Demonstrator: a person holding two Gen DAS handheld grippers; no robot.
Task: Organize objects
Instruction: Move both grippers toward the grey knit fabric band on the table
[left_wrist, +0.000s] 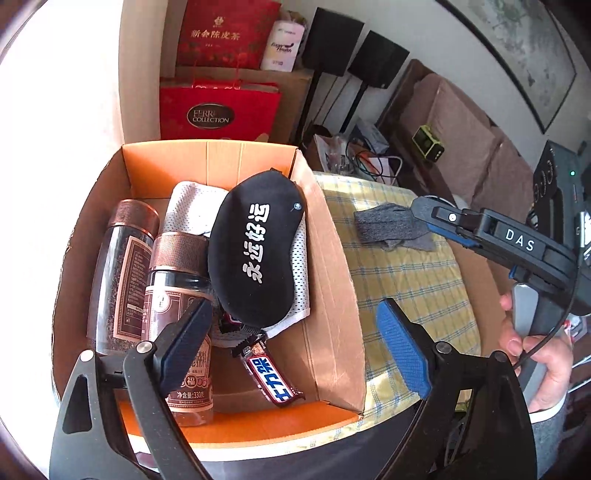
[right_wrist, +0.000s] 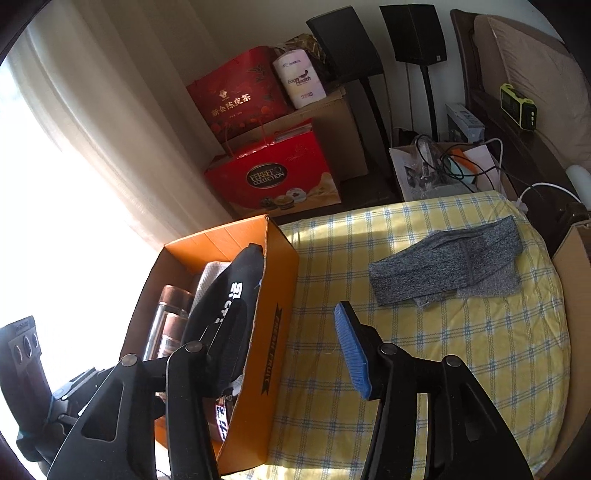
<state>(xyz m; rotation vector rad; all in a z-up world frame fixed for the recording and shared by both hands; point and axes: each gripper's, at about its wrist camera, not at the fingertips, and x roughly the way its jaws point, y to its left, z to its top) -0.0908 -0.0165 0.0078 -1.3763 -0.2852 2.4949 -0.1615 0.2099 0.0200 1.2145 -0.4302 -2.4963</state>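
An orange cardboard box (left_wrist: 325, 258) (right_wrist: 275, 295) stands on a yellow checked cloth. In it are two brown-capped jars (left_wrist: 177, 295), a white mesh cloth (left_wrist: 188, 206), a black eye mask (left_wrist: 255, 247) (right_wrist: 229, 295) and a Snickers bar (left_wrist: 271, 373). A grey folded cloth (left_wrist: 391, 225) (right_wrist: 450, 266) lies on the checked cloth to the right. My left gripper (left_wrist: 291, 343) is open and empty above the box's near right corner. My right gripper (right_wrist: 288, 347) is open and empty over the box's right wall; in the left wrist view it (left_wrist: 428, 212) reaches to the grey cloth's edge.
The checked cloth (right_wrist: 424, 369) covers a rounded table. Red gift bags (left_wrist: 218, 107) (right_wrist: 277, 177), a paper roll (right_wrist: 299, 79), cardboard boxes and black speakers (right_wrist: 413, 31) stand behind. Cables and a paper bag (right_wrist: 443, 166) sit at the back right. A sofa is further right.
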